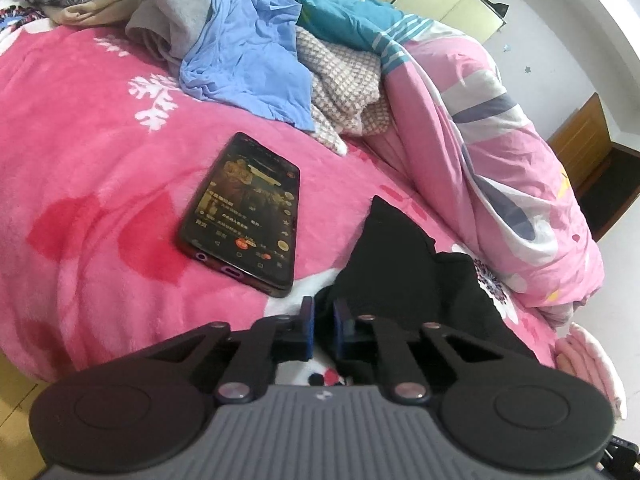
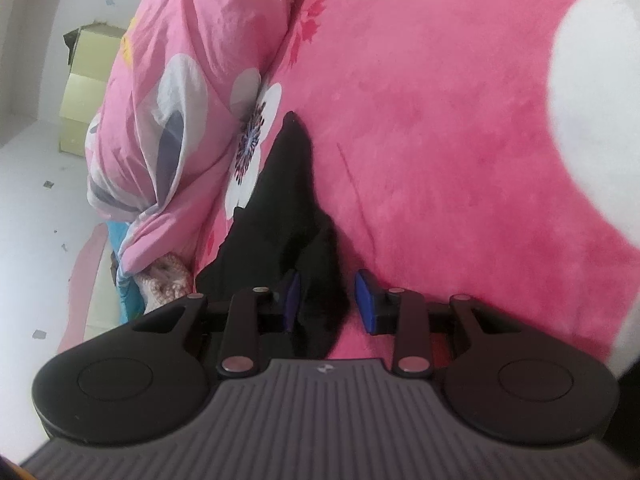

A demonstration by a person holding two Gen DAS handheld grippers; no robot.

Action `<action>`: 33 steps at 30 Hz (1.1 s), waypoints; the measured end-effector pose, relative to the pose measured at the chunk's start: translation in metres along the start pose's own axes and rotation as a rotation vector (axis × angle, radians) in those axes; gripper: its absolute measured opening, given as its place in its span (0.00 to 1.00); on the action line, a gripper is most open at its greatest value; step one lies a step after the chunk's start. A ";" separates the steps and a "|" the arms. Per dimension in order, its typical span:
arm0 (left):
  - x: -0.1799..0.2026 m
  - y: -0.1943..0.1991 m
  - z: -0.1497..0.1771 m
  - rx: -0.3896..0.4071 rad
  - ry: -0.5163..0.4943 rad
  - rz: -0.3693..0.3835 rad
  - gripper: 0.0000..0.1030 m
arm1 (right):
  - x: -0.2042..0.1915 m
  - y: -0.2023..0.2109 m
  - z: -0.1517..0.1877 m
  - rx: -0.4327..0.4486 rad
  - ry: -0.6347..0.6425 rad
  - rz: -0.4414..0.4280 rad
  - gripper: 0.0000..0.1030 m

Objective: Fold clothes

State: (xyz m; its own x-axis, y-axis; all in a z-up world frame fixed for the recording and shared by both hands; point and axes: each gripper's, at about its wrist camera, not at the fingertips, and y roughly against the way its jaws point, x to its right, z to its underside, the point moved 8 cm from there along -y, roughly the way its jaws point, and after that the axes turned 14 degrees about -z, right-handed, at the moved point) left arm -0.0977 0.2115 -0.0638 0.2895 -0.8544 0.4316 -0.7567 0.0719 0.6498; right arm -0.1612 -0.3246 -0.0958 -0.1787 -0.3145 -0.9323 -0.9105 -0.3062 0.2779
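- Bed covered by a fuzzy hot-pink fleece blanket (image 1: 100, 152) with white snowflake and red heart prints; same blanket fills most of the right wrist view.
- Task item: a small black fabric garment (image 1: 394, 264), crumpled, lying on the blanket near the bed's edge, one pointed corner sticking away from the camera. In the right wrist view it (image 2: 288, 200) runs as a long dark strip up from the gripper toward a white flower print.
- Left gripper (image 1: 323, 322): blue pads nearly together, clenched, with only a thin slit between them. Black cloth lies right at the right pad and behind it; cannot tell whether a fold is actually pinched.
- Right gripper (image 2: 328, 300): part-way apart. Black garment sits between the pads, bunched against the left pad; the right pad stands clear of it over pink blanket. Not grasping.
- Black smartphone (image 1: 242, 216), screen lit, lying flat on the blanket just left of the garment, apart from it.
- Pile of unfolded clothes at the far side: light-blue cotton garment (image 1: 248, 44) draped over a beige-and-white checked knit (image 1: 344, 88), grey cloth (image 1: 172, 8) behind.
- Pale pink quilt with grey and white flower shapes (image 1: 500, 152) rolled along the right side, beside the black garment.
- Yellow-green cabinet panels (image 1: 452, 4) against the white wall beyond.
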 end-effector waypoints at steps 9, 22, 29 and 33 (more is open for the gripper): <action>0.032 0.005 -0.042 0.001 0.143 0.151 0.04 | -0.038 -0.006 -0.023 0.009 0.052 -0.150 0.02; 0.168 0.033 -0.188 0.199 0.184 0.369 0.03 | -0.233 -0.034 -0.185 0.142 0.264 -0.450 0.02; 0.124 0.051 -0.102 0.089 0.066 0.269 0.03 | -0.161 0.038 -0.146 0.147 0.267 -0.350 0.02; 0.082 0.040 -0.033 -0.024 -0.019 0.125 0.03 | -0.058 0.054 -0.092 0.106 0.137 -0.198 0.02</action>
State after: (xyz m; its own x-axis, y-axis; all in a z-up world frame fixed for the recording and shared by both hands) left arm -0.0849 0.1614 0.0189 0.1821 -0.8477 0.4983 -0.7720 0.1907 0.6064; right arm -0.1658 -0.4058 -0.0051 0.0525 -0.3792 -0.9238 -0.9580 -0.2804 0.0606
